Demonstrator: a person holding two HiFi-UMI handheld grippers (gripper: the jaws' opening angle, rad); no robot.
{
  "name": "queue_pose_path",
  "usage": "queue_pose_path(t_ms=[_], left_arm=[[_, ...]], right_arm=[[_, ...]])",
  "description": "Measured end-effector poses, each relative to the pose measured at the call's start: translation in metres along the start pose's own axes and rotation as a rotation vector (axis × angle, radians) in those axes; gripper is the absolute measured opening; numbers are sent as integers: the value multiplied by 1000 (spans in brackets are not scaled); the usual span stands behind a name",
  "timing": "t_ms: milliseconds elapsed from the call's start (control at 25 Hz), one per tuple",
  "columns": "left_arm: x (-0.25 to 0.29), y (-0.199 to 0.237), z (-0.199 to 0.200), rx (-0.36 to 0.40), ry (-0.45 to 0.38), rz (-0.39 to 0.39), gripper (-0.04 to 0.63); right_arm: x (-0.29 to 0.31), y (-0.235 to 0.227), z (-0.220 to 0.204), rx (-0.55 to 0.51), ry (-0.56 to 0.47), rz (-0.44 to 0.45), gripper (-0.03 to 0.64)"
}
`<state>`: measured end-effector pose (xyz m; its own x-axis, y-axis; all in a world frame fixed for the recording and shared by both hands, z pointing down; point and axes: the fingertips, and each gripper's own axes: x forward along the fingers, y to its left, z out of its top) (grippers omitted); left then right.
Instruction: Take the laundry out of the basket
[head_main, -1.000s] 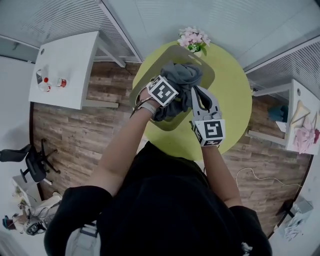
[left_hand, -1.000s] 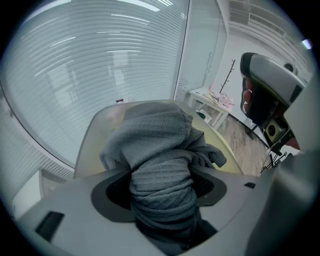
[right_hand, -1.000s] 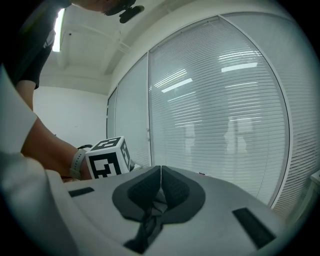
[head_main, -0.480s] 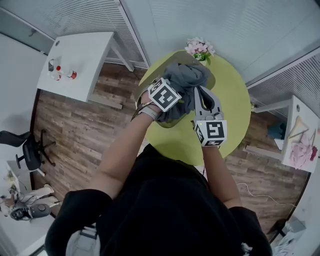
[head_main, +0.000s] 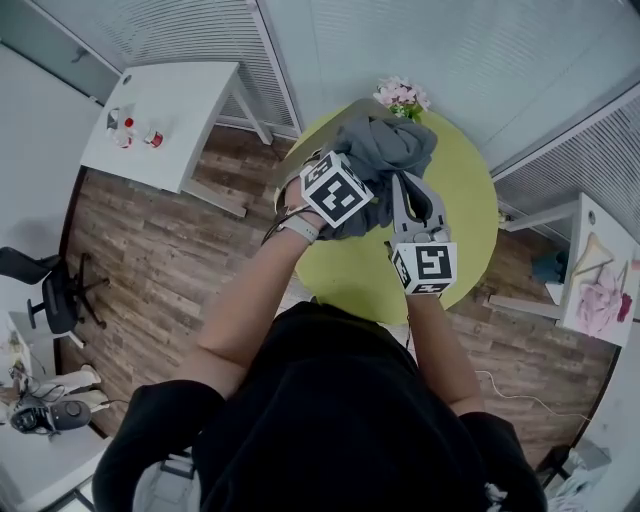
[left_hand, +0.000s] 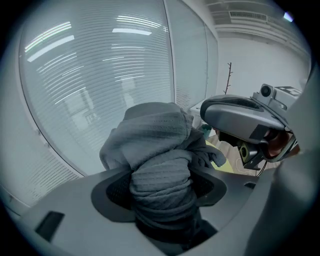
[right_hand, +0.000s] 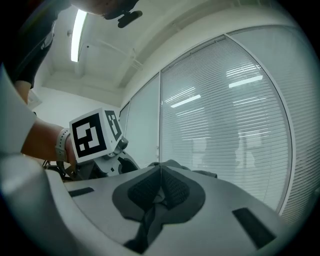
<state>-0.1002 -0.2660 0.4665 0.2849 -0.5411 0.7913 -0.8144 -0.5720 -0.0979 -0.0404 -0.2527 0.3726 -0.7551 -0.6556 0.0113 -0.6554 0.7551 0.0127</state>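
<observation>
Held up over the round yellow-green surface (head_main: 460, 200): one grey garment (head_main: 385, 150), bunched and gripped from both sides. Left gripper (left_hand: 162, 187) fingers clamped on a thick wad of it, spread wide by the cloth. Right gripper (right_hand: 160, 187) fingers pressed nearly together, pinching a thin fold of the same cloth. Directly beneath in the head view, a taupe basket (head_main: 325, 125), mostly covered by the garment. Inside not visible; cannot tell whether the garment's lower end hangs in it. Pink flowers (head_main: 400, 95) at the surface's far edge, just beside the basket.
</observation>
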Motion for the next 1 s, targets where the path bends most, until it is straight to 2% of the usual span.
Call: queue_pose_path(t_ms=[400, 800, 1000], left_arm=[[-26, -67, 0, 119, -72, -91, 310], [-40, -148, -14, 206, -100, -206, 310], [-39, -184, -14, 226, -121, -259, 310]], right_arm=[[-67, 28, 7, -47, 6, -144, 23], [-142, 44, 9, -69, 8, -297, 23], [-173, 41, 7, -76, 23, -361, 23]])
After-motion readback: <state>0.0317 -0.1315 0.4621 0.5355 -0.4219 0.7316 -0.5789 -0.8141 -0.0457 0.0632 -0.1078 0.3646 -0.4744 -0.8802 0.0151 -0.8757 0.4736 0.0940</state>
